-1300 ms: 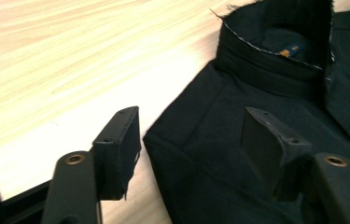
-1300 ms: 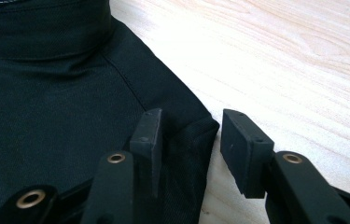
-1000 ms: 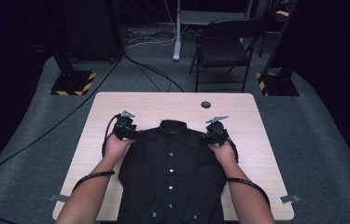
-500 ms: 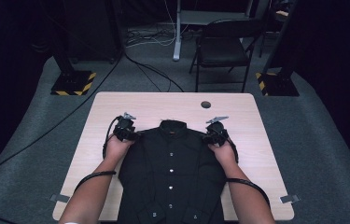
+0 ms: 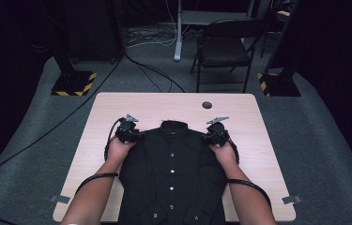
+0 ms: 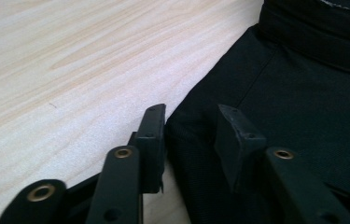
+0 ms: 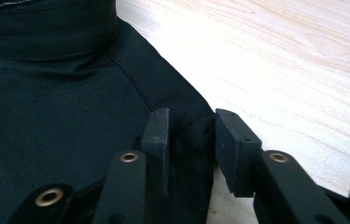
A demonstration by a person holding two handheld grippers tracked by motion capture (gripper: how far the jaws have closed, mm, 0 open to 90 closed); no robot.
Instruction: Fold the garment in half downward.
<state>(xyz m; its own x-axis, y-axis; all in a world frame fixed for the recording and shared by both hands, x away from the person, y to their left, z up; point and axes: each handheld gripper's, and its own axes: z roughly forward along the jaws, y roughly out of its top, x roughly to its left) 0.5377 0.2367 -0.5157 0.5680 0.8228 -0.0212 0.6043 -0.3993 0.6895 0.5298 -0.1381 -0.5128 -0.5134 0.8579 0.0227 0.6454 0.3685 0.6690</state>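
The black button shirt (image 5: 171, 173) lies flat on the tabletop (image 5: 164, 105). It is soft and limp, so I take each shoulder edge; both claws, left claw (image 6: 191, 135) and right claw (image 7: 191, 135), have just been closing there (fabric between, not yet pinched).

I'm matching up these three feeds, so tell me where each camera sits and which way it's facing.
High view: fixed above the person's side, looking forward and down on the table; both forearms and hands enter from the bottom.
Left gripper view: rides the left tool, looking along its jaws at the shirt's shoulder edge.
Right gripper view: rides the right tool, jaws astride the other shoulder edge.
Shared: the black shirt and the wooden tabletop.
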